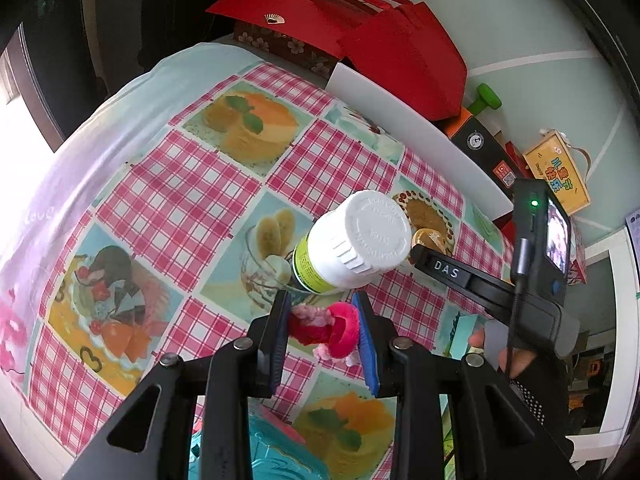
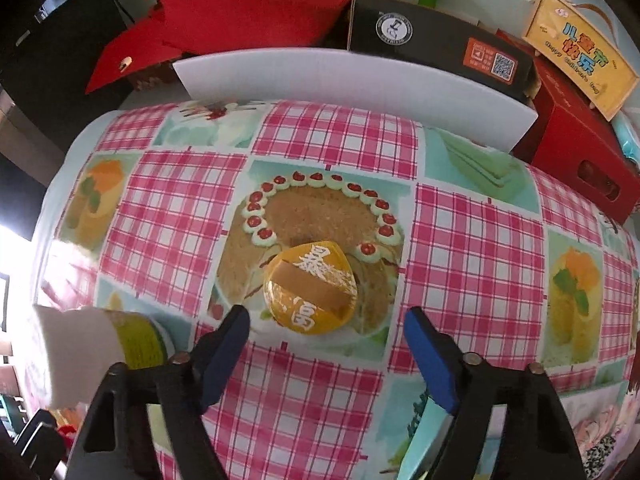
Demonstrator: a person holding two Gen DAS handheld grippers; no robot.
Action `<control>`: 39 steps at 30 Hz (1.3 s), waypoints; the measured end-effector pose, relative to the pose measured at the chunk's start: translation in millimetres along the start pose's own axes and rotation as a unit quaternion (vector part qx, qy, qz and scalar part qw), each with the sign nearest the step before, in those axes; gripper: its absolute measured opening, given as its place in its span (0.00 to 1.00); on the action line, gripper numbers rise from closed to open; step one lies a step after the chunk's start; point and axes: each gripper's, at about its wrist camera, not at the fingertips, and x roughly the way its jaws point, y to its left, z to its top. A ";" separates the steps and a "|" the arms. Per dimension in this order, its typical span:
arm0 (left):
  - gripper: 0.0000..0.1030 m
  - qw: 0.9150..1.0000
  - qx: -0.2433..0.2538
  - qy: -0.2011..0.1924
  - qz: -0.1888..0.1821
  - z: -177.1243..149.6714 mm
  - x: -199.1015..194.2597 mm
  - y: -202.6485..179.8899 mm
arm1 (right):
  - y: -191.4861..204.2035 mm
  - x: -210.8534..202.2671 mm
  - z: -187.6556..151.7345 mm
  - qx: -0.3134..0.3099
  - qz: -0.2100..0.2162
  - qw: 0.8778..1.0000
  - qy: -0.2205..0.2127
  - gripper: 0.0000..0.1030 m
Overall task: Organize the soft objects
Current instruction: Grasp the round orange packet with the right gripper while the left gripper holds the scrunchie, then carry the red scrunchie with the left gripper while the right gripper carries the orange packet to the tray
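Note:
My left gripper [image 1: 322, 326] is shut on a pink and red fuzzy scrunchie [image 1: 326, 330] and holds it above the checked tablecloth [image 1: 180, 184]. A white-capped bottle with a green label [image 1: 352, 240] stands just beyond it; it also shows at the left edge of the right wrist view [image 2: 96, 344]. My right gripper [image 2: 326, 360] is open and empty, its fingers on either side of and just short of a round orange wrapped cake with white characters [image 2: 310, 292]. The right gripper's body [image 1: 500, 280] shows in the left wrist view, beside the bottle.
A white board [image 2: 352, 92] stands along the table's far edge. Behind it are red boxes [image 1: 348, 28], a black box [image 2: 436, 40], a yellow wooden box [image 2: 580, 52] and a green dumbbell [image 1: 486, 100]. A teal object [image 1: 264, 452] lies below the left gripper.

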 end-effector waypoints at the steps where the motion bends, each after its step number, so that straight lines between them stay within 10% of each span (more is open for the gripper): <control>1: 0.31 1.000 0.000 0.001 -0.001 0.0 0.1 0.0 | -0.2 1.7 1.6 0.001 -0.001 1.000 0.003 0.71; 30: 0.31 1.000 0.010 0.009 0.002 1.3 2.1 -1.5 | -13.6 -15.9 -19.7 0.002 0.030 1.000 -0.001 0.15; 37: 0.31 1.000 0.012 0.013 -0.007 0.4 3.0 -3.2 | -15.4 -28.0 -16.2 -0.012 0.024 1.000 -0.016 0.19; 39: 0.31 1.000 0.010 0.014 -0.007 0.7 3.1 -2.3 | -13.4 -29.0 -12.0 -0.011 0.025 0.999 -0.019 0.49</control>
